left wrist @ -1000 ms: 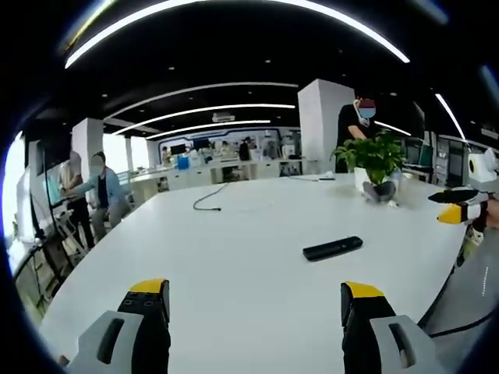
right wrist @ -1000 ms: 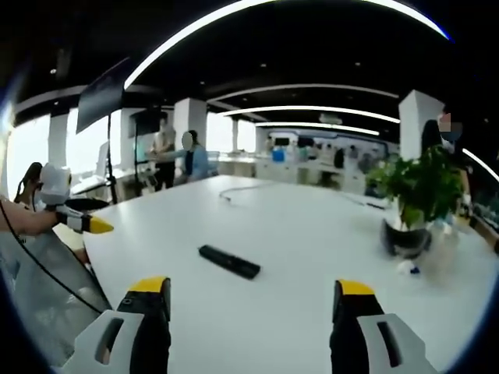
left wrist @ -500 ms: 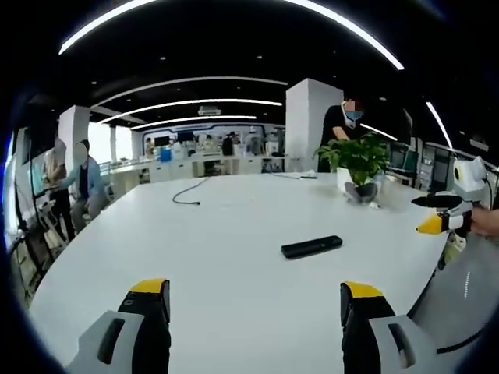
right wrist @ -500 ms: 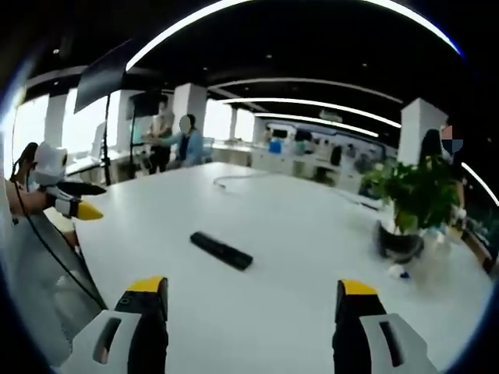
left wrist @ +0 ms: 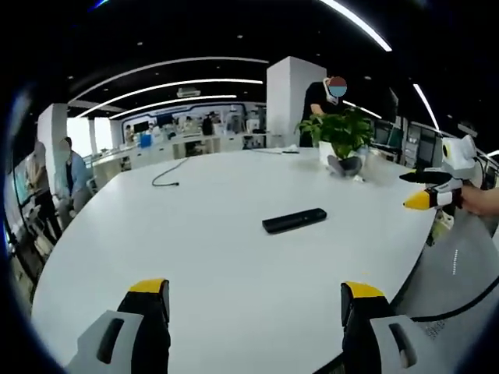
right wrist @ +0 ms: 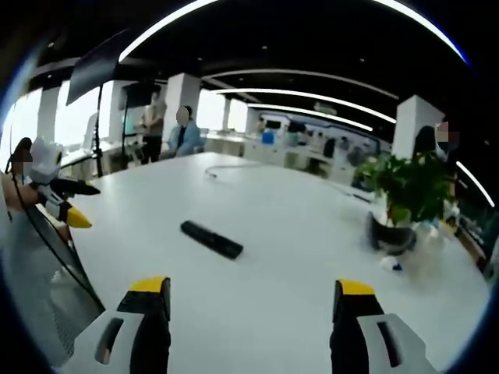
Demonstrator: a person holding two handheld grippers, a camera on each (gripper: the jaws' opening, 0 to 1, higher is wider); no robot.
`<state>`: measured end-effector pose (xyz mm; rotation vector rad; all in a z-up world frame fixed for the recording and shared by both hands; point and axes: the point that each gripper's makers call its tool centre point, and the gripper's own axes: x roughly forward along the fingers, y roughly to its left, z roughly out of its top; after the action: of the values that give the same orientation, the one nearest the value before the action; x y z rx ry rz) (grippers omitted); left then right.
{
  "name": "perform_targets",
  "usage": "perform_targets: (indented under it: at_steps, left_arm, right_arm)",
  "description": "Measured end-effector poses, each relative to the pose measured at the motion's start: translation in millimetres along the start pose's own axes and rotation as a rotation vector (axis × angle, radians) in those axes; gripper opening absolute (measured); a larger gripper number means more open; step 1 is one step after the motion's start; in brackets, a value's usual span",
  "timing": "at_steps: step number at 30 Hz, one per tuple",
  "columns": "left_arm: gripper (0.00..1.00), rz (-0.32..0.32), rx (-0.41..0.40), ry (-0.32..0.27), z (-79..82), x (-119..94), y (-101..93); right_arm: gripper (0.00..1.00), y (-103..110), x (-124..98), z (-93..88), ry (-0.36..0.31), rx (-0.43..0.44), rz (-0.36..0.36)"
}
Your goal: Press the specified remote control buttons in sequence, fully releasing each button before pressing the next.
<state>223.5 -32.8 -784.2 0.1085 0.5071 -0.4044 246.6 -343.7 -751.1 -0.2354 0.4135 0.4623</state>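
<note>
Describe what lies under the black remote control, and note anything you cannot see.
The black remote control lies flat on the white table, with bare tabletop all around it. Its underside and the strip of table beneath it are covered. Its buttons are too small to make out.

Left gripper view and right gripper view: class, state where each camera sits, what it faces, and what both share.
Left gripper view: rides the left hand-held gripper, jaws open, facing the remote control; right hand-held gripper at right.
Right gripper view: rides the right hand-held gripper, jaws open, facing the remote; left hand-held gripper at left.
Shared: white table, remote, potted plant.
</note>
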Motion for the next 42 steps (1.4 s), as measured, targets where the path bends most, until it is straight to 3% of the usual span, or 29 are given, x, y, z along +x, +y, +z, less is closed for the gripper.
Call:
perform_targets:
  at_steps: [6,13,23,31,38,42]
  left_arm:
    - [0.94,-0.023,0.023,0.055,-9.1,2,-4.7]
    - [0.89,-0.112,0.062,0.126,-18.8,3,-16.8]
    - [0.89,-0.175,0.132,0.197,-17.8,13,-28.5]
    - [0.89,-0.204,0.114,0.186,-18.7,26,-23.9]
    - [0.89,-0.224,0.088,0.183,-2.2,29,-40.5]
    - [0.90,-0.244,0.025,0.155,10.1,34,-45.7]
  right_arm:
    - [0.81,-4,-5,7.8,-0.043,0.011,-0.021]
    - [0.80,-2,-6,7.8,-0.049,0.031,-0.002]
    - [0.79,-6,-9,9.1,-0.063,0.052,-0.011]
    - [0.78,-8,-8,7.5,-0.062,0.079,-0.013]
    - [0.78,-7,-7,6.7,-0.056,0.072,-0.010]
    - [0.78,-7,-7,7.3,-0.059,0.073,-0.009]
